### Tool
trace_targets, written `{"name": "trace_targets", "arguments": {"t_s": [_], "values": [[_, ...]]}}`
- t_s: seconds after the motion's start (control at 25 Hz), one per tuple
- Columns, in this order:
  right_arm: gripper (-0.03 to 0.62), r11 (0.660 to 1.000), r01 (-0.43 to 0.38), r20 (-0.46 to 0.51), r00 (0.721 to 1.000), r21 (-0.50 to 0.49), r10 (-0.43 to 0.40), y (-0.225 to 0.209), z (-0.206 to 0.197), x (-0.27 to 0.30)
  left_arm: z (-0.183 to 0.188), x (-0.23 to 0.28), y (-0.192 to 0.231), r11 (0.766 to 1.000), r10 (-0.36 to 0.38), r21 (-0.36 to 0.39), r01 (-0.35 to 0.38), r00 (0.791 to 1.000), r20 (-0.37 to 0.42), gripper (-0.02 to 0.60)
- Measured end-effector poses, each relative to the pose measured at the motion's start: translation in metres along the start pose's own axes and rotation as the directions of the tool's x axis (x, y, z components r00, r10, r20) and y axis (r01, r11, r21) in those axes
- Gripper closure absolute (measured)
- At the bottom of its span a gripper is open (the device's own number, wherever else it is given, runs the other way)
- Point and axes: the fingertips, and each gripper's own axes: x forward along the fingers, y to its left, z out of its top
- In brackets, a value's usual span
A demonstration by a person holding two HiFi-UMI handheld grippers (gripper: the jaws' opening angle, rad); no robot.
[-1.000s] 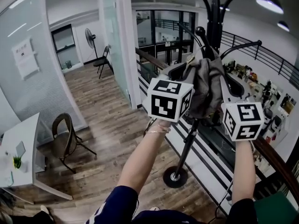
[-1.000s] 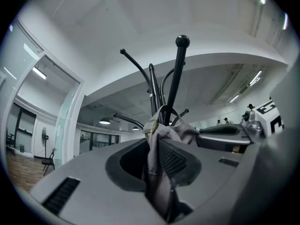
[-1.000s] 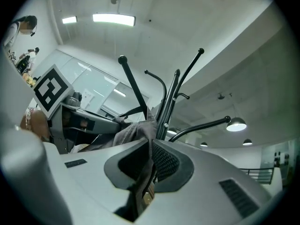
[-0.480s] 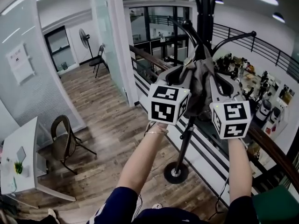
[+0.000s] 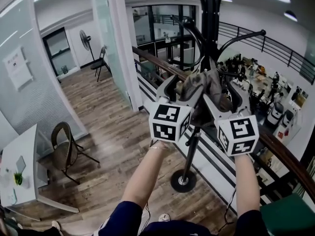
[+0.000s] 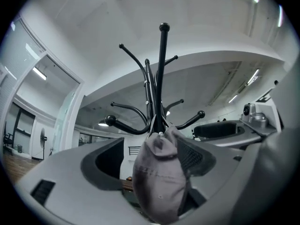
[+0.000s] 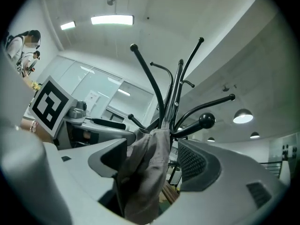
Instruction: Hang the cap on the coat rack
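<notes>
A grey-brown cap (image 5: 204,90) hangs from a hook of the black coat rack (image 5: 212,28), close against its pole. Both grippers are raised to it. My left gripper (image 5: 183,85) has its jaws opening wide, and in the left gripper view the cap (image 6: 159,177) dangles loose between them under the rack's pole (image 6: 161,78). My right gripper (image 5: 225,90) is opening too; in the right gripper view the cap (image 7: 145,172) sags between its jaws, lying against the left finger (image 7: 110,158), with the hooks (image 7: 206,121) just above.
The rack's round base (image 5: 183,181) stands on the wood floor beside a dark railing (image 5: 280,151). A chair (image 5: 66,146) and a white table (image 5: 19,171) are at the lower left, with a glass partition (image 5: 106,38) behind. A person (image 7: 23,46) stands at the right gripper view's far left.
Both grippers have gone from shut on the cap to wide open and have dropped a little lower. The cap stays hanging on the rack.
</notes>
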Motion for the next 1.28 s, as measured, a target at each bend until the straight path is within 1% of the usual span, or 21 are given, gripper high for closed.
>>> {"name": "trace_targets", "arguments": {"t_s": [0.04,0.12,0.24,0.44,0.56,0.68,0.76,0.88,0.96,1.04,1.12,1.28], "values": [[0.255,1.000,0.004,0.005,1.000,0.001,-0.004,0.001,-0.003,-0.004,-0.004,-0.003,-0.003,1.000,-0.015,0.005,0.015,1.000,-0.004,0.234],[0.249,1.000,0.012,0.010,1.000,0.020,-0.012,0.002,-0.009,-0.011,-0.013,-0.010,-0.010,0.999,-0.037,0.026,0.038,0.999,-0.028,0.228],[0.247,0.998,0.026,0.011,1.000,0.056,-0.027,0.003,-0.021,-0.025,-0.026,-0.024,-0.017,0.998,-0.044,0.050,0.046,0.998,-0.048,0.225],[0.244,0.994,0.047,-0.004,0.999,0.100,-0.047,0.013,-0.048,-0.051,-0.049,-0.051,-0.024,0.999,-0.040,0.022,0.041,0.998,-0.058,0.225],[0.252,0.993,0.077,0.002,0.997,0.091,-0.077,0.019,-0.060,-0.071,-0.062,-0.070,-0.029,0.999,-0.037,0.000,0.037,0.997,-0.064,0.225],[0.252,0.993,0.096,-0.046,0.995,0.065,-0.093,0.026,-0.078,-0.089,-0.079,-0.088,-0.034,0.999,-0.035,-0.010,0.035,0.996,-0.087,0.225],[0.255,0.993,0.100,-0.078,0.992,0.063,-0.095,0.032,-0.095,-0.101,-0.094,-0.101,-0.034,1.000,-0.021,-0.015,0.019,0.994,-0.106,0.225],[0.260,0.993,0.098,-0.111,0.990,0.069,-0.090,0.040,-0.118,-0.119,-0.116,-0.122,-0.035,0.998,-0.005,-0.059,-0.002,0.993,-0.120,0.225],[0.266,0.991,0.108,-0.157,0.983,0.079,-0.095,0.044,-0.135,-0.130,-0.133,-0.136,-0.039,0.995,-0.009,-0.098,-0.005,0.990,-0.143,0.225],[0.273,0.987,0.131,-0.219,0.970,0.097,-0.107,0.049,-0.156,-0.141,-0.156,-0.150,-0.047,0.991,-0.019,-0.134,-0.007,0.981,-0.194,0.225],[0.275,0.983,0.143,-0.259,0.960,0.117,-0.109,0.057,-0.175,-0.154,-0.179,-0.165,-0.055,0.986,-0.028,-0.167,-0.012,0.970,-0.240,0.225],[0.275,0.983,0.136,-0.317,0.944,0.120,-0.092,0.079,-0.206,-0.180,-0.210,-0.195,-0.073,0.976,-0.041,-0.215,-0.022,0.958,-0.283,0.225]]}}
